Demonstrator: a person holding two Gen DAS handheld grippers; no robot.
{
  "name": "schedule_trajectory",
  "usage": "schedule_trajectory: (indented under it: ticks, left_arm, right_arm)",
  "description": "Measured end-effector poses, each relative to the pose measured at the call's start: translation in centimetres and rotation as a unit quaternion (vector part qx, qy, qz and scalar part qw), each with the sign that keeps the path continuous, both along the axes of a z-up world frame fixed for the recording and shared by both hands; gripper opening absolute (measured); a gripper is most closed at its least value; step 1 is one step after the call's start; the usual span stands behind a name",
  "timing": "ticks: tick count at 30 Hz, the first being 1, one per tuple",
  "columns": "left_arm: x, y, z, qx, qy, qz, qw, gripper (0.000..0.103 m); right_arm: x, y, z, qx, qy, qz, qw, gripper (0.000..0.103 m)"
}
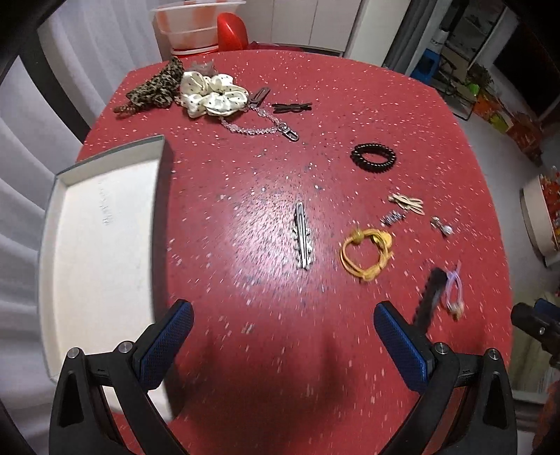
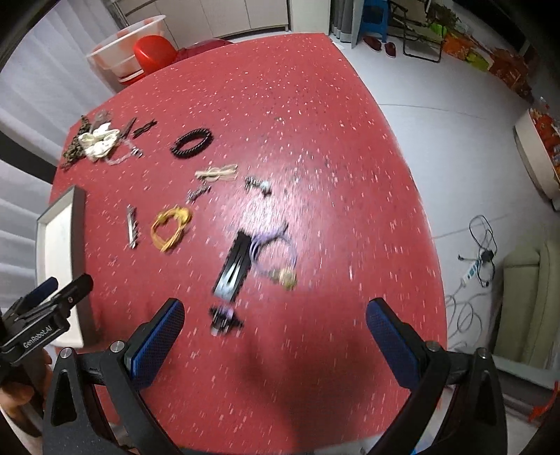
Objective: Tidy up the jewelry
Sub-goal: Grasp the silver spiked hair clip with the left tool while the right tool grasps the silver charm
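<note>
Jewelry and hair pieces lie scattered on a red speckled table (image 1: 266, 70). A silver hair clip (image 1: 303, 236) lies ahead of my open left gripper (image 1: 283, 336), with a yellow cord bracelet (image 1: 365, 252) to its right and a black coil tie (image 1: 373, 157) farther off. An empty white tray (image 1: 101, 245) sits at the left. My right gripper (image 2: 274, 336) is open above the table; a black clip (image 2: 232, 267) and a purple cord bracelet (image 2: 276, 255) lie just ahead of it. Neither gripper holds anything.
Scrunchies (image 1: 210, 92), a bead chain (image 1: 255, 127) and dark clips (image 1: 292, 107) crowd the far left corner. Small earrings (image 1: 441, 225) and tan bands (image 1: 407, 203) lie at the right. A bowl and red lid (image 1: 199, 28) stand beyond the table. The left gripper's body (image 2: 45, 311) shows beside the tray.
</note>
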State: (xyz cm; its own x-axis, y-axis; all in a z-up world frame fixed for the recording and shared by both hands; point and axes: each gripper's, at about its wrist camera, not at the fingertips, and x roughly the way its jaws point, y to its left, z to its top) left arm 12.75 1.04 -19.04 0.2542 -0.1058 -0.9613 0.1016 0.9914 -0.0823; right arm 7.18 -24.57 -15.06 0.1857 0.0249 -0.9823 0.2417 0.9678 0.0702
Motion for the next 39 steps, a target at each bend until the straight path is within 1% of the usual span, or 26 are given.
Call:
schedule_trajectory:
  ticks: [2, 3, 5, 7, 10, 17, 19, 21, 23, 25, 27, 28, 30, 31, 32, 33, 34, 35, 36, 38, 39]
  left_arm:
    - [0.7, -0.4, -1.1, 0.004, 0.0, 0.007, 1.0, 0.103]
    - [1.1, -0.5, -1.6, 0.006, 0.0, 0.011, 0.9999, 0.101]
    - [1.9, -0.8, -2.7, 0.014, 0.0, 0.016, 0.9998, 0.095]
    - [2.7, -0.6, -3.8, 0.023, 0.006, 0.026, 0.9994, 0.095]
    - [3.9, -0.4, -5.0, 0.02, 0.004, 0.044, 0.9988, 0.095]
    - [5.6, -0.7, -6.9, 0.026, 0.004, 0.055, 0.9982, 0.095]
    - [5.9, -0.9, -7.3, 0.027, 0.007, 0.056, 0.998, 0.092]
    - [6.0, -1.2, -7.3, 0.034, 0.001, 0.052, 0.9981, 0.092]
    - [5.9, -1.4, -7.4, 0.035, 0.0, 0.051, 0.9981, 0.091]
    - [6.1, -2.0, -7.2, 0.035, -0.003, 0.048, 0.9982, 0.087]
    - [6.0, -2.5, -7.0, 0.035, -0.009, 0.041, 0.9985, 0.073]
    - [6.0, -2.9, -6.8, 0.035, -0.011, 0.035, 0.9987, 0.07]
    - [6.2, -3.6, -6.5, 0.033, -0.015, 0.026, 0.999, 0.051]
    - [6.2, -3.9, -6.4, 0.031, -0.016, 0.022, 0.9991, 0.045]
    - [6.2, -4.1, -6.2, 0.032, -0.017, 0.019, 0.9992, 0.031]
    - [6.3, -4.3, -6.2, 0.03, -0.016, 0.016, 0.9993, 0.022]
    - [6.5, -4.2, -6.2, 0.03, -0.015, 0.015, 0.9993, 0.019]
    - [6.6, -4.1, -6.1, 0.024, -0.013, 0.016, 0.9995, 0.019]
    - [6.5, -4.0, -6.0, 0.016, -0.009, 0.018, 0.9997, 0.019]
    - [6.5, -3.7, -5.9, 0.008, -0.005, 0.021, 0.9997, 0.019]
    - [6.4, -3.5, -5.7, 0.006, -0.005, 0.021, 0.9997, 0.019]
  right_arm:
    - [1.3, -0.4, -1.2, 0.0, 0.005, 0.011, 1.0, 0.103]
    - [2.1, -0.7, -1.9, 0.001, 0.009, 0.017, 1.0, 0.103]
    - [3.3, -0.8, -3.0, 0.001, 0.012, 0.031, 0.999, 0.103]
    - [4.7, -1.1, -4.2, -0.002, 0.014, 0.047, 0.999, 0.102]
    - [6.3, -1.2, -5.5, -0.003, 0.013, 0.066, 0.998, 0.099]
    - [9.2, -0.6, -8.4, -0.021, 0.009, 0.108, 0.994, 0.094]
    - [9.7, -0.2, -8.9, -0.027, 0.008, 0.12, 0.992, 0.094]
    - [10.0, 0.3, -9.5, -0.034, 0.007, 0.134, 0.99, 0.09]
    - [10.3, 0.7, -10.0, -0.041, 0.012, 0.142, 0.989, 0.08]
    - [10.5, 1.0, -10.0, -0.044, 0.005, 0.143, 0.989, 0.079]
    - [10.7, 1.4, -9.9, -0.045, 0.001, 0.148, 0.988, 0.077]
    - [10.8, 1.6, -9.8, -0.045, -0.001, 0.15, 0.988, 0.075]
    - [10.7, 2.2, -9.6, -0.043, -0.006, 0.159, 0.986, 0.07]
    - [10.7, 2.5, -9.5, -0.044, -0.007, 0.163, 0.986, 0.065]
    - [10.5, 3.1, -9.5, -0.042, -0.009, 0.164, 0.986, 0.057]
    - [10.5, 3.3, -9.4, -0.04, -0.01, 0.164, 0.986, 0.053]
    - [10.5, 3.3, -9.3, -0.039, -0.01, 0.161, 0.986, 0.047]
    - [10.4, 3.5, -9.3, -0.037, -0.01, 0.157, 0.987, 0.039]
    - [10.4, 3.4, -9.2, -0.034, -0.01, 0.152, 0.988, 0.035]
    - [10.5, 3.3, -9.0, -0.027, -0.01, 0.144, 0.989, 0.012]
    - [10.5, 3.2, -9.0, -0.02, -0.009, 0.139, 0.99, 0.012]
